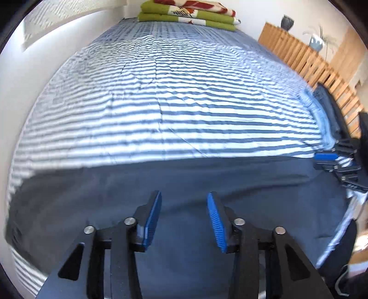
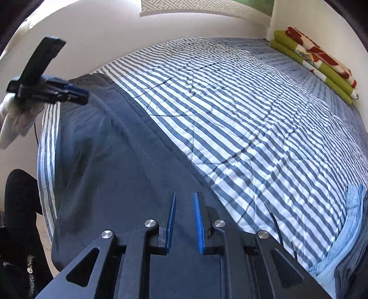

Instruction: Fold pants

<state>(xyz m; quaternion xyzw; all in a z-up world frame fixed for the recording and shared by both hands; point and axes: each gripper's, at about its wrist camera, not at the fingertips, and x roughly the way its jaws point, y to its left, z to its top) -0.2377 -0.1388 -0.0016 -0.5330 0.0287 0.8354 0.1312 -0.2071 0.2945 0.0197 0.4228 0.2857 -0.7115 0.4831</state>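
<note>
Dark pants (image 1: pixel 174 184) spread along the near edge of the striped bed (image 1: pixel 161 92).

We see the left hand-held gripper (image 1: pixel 184 218) parted and empty above them; the right hand-held gripper (image 2: pixel 185 220) narrowly apart, nothing between. At right, light-blue clothes (image 2: pixel 345 230) are cut off and blurred.

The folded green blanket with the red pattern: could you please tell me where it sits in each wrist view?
Left wrist view: the green blanket lies top centre, at the bed's far end.
Right wrist view: it lies at the upper right, against the wall.
Shared landmark: the striped bedcover beneath it.
</note>
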